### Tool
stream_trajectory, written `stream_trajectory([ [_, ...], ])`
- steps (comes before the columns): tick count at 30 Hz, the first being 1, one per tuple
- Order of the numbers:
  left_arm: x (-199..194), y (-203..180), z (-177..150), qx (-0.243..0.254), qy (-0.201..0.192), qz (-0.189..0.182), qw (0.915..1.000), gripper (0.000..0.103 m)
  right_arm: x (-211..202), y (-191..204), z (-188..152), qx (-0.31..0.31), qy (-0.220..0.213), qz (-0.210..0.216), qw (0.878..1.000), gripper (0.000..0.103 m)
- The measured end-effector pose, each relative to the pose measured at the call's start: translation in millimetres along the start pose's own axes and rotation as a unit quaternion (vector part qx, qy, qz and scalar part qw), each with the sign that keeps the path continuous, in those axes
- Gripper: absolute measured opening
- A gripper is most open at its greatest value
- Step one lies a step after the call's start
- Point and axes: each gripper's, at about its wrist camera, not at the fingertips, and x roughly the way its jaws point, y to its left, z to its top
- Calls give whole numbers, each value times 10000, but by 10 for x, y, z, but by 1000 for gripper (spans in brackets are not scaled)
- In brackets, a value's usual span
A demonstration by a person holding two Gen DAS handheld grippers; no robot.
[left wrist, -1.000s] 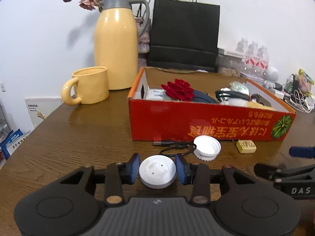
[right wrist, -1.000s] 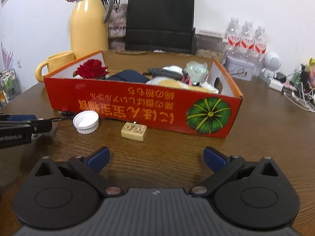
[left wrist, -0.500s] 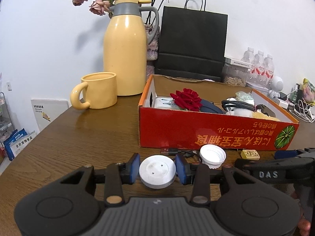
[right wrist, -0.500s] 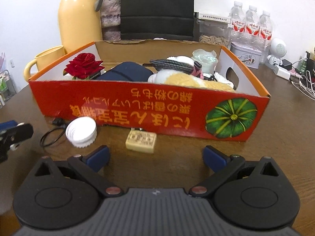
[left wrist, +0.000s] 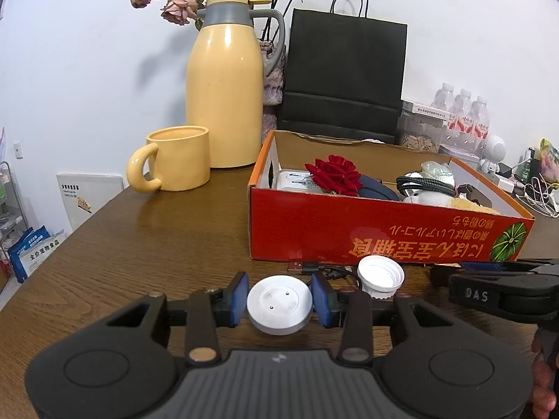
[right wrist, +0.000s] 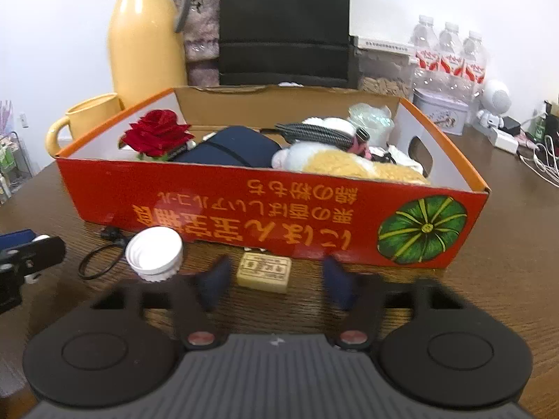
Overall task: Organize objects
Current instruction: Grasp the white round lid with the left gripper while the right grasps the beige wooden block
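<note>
My left gripper (left wrist: 279, 300) is shut on a white round disc (left wrist: 279, 310) just above the wooden table (left wrist: 139, 244). A small beige block (right wrist: 264, 272) lies in front of the red cardboard box (right wrist: 244, 206). My right gripper (right wrist: 275, 274) has a finger on each side of the block. Its jaws are closing and blurred, and a gap shows between the pads and the block. A white ribbed cap (right wrist: 154, 253) lies open side up to the block's left, beside a black cable (right wrist: 97, 262). The box holds a red rose (right wrist: 157, 132), a dark pouch and a plush toy.
A yellow jug (left wrist: 223, 97) and yellow mug (left wrist: 178, 159) stand at the back left, with a black paper bag (left wrist: 344, 76) behind the box. Water bottles (right wrist: 447, 59), a tin and white cables (right wrist: 538, 153) crowd the far right. The table edge falls away at the left.
My right gripper has come closer to the box and the beige block, and its jaws have swung in from wide apart. My left gripper still grips the white disc.
</note>
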Motion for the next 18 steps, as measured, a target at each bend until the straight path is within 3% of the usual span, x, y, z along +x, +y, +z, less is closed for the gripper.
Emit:
stream_trajectory([
  [5,-7,9,-4,-20,-11,1,10000,38,-71,-75,-34,188,-71,171,9997,32],
  [18,-45,9,16,-69,-147,24,9999,38,-427,-49,-63,-72,-1015,136,9947,32],
])
